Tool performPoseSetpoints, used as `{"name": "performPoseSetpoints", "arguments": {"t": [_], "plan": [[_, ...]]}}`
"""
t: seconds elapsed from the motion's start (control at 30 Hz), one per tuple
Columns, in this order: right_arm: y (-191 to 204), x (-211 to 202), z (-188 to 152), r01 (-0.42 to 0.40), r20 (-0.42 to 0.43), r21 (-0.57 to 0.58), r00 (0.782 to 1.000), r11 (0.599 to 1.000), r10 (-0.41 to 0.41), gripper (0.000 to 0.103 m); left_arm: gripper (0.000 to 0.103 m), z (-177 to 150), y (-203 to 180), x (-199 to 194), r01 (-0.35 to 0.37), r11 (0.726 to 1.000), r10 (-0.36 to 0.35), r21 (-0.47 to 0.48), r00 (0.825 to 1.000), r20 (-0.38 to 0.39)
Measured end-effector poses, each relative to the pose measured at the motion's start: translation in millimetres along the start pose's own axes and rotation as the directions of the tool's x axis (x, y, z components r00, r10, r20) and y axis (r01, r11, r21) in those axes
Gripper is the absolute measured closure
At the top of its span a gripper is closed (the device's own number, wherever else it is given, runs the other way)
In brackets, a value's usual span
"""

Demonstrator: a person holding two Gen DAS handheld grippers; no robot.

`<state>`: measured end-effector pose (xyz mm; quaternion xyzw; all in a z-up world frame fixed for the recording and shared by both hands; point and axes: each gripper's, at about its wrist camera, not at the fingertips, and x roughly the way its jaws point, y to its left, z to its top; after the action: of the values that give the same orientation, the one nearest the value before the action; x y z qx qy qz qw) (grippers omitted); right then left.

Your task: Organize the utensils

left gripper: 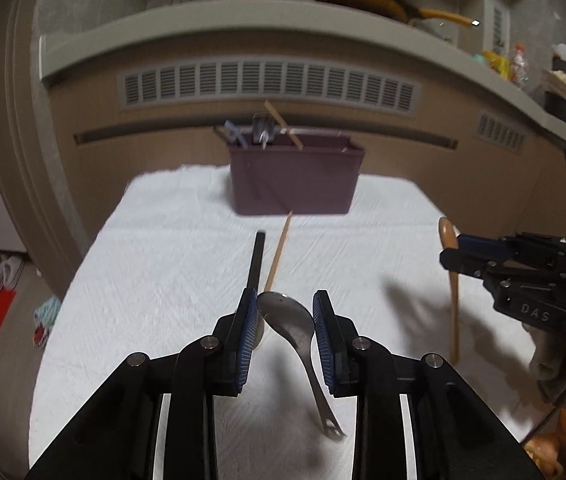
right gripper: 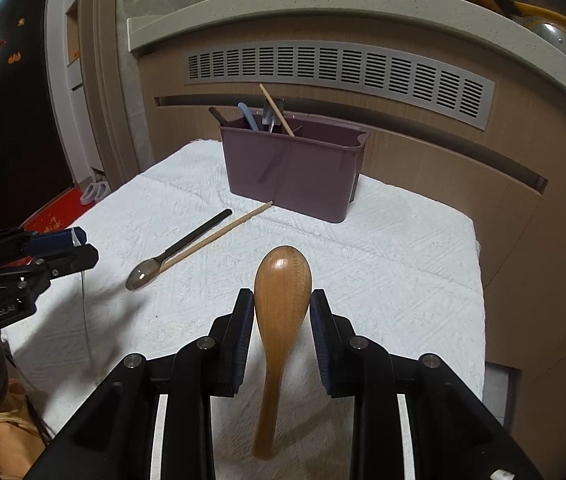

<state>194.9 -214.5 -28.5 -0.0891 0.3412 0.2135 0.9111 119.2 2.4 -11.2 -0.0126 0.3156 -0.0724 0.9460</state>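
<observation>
Both spoons lifted, caddy ahead

We are gripping the metal spoon by its bowl in the left hand-held gripper, handle hanging clear of the white-covered worktop. We are leaving a black-handled spoon and a chopstick lying near the purple caddy. We are clamping the right hand-held gripper on the wooden spoon, likely so both drop handle-first into the caddy.

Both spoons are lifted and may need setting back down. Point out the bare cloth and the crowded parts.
Free: the white cloth right of the wooden spoon, from the purple caddy to the near edge. Also the left strip beside the black-handled spoon. Crowded: the middle, where that spoon and a chopstick lie together before the caddy.
</observation>
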Motion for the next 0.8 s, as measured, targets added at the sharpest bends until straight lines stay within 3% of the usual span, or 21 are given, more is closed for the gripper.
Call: {"name": "performPoseSetpoints", "arguments": {"t": [0.17, 0.5, 0.6, 0.7, 0.8], "plan": [[9.7, -25.2, 7.3, 0.021, 0.045, -0.014, 0.999, 1.000, -0.020, 0.077, 0.078, 7.5, -0.2, -18.5, 0.034, 0.999, -0.035, 0.018, 0.997, 0.072], [26.1, -47.3, 22.9, 0.069, 0.098, -0.052, 0.993, 0.996, -0.064, 0.077, 0.078, 13.1, 10.7, -39.7, 0.044, 0.999, -0.044, 0.001, 0.989, 0.141], [25.0, -54.1, 34.5, 0.073, 0.123, -0.056, 0.990, 0.996, -0.066, 0.077, 0.078, 33.1, 9.6, -49.4, 0.045, 0.998, -0.051, 0.036, 0.979, 0.195], [20.4, -70.3, 63.5, 0.107, 0.190, -0.062, 0.977, 0.992, -0.094, 0.077, 0.078, 73.4, 8.8, -61.1, 0.050, 0.996, -0.070, 0.078, 0.959, 0.276], [12.7, -92.2, 109.4, 0.156, 0.295, -0.054, 0.946, 0.986, -0.133, 0.077, 0.078, 122.3, 9.1, -63.6, 0.051, 0.993, -0.084, 0.102, 0.934, 0.348]]}}
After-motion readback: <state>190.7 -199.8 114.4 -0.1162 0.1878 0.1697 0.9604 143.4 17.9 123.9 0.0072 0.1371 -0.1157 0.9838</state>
